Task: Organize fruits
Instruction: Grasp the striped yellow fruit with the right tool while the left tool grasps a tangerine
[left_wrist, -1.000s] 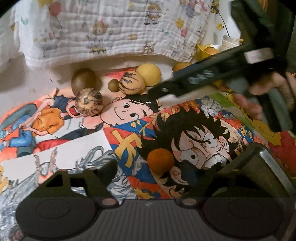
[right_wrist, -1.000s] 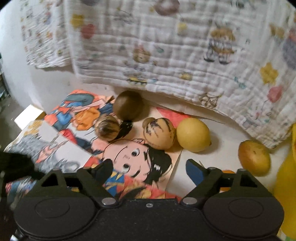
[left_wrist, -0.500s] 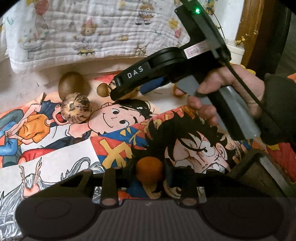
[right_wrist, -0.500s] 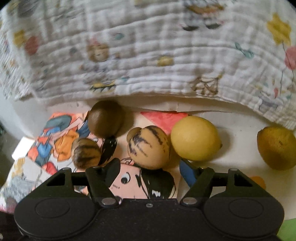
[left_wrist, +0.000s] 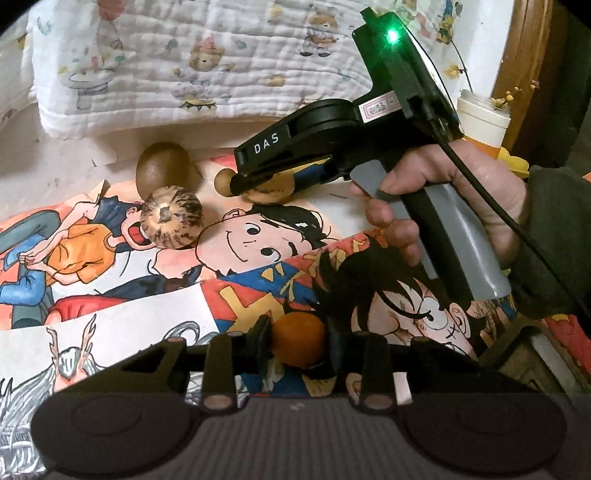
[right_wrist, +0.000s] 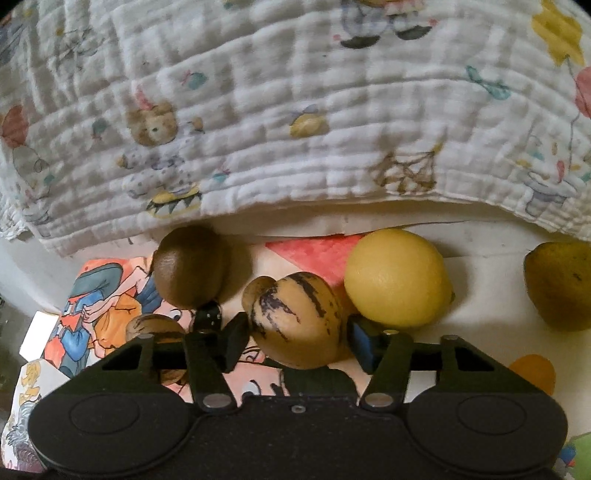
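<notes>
The left tongs (left_wrist: 299, 345) clamp a small orange fruit (left_wrist: 300, 342) low over the cartoon mat (left_wrist: 147, 280); the right tongs (right_wrist: 295, 338) are closing around the striped pepino melon (right_wrist: 295, 317) beside the lemon (right_wrist: 397, 277), ready for lifting.

My pale tabletop (right_wrist: 480, 266) carries a cartoon poster (left_wrist: 236, 258) (kiwi (right_wrist: 190, 271) on its far edge); beyond the poster, a quilted blanket (right_wrist: 295, 122); right of it, a lemon (right_wrist: 397, 277).

A white printed quilt (right_wrist: 295, 110) hangs at twelve o'clock; a cartoon mat (left_wrist: 258, 280) covers the surface; perhaps wooden furniture (left_wrist: 524, 55) at two o'clock.
</notes>
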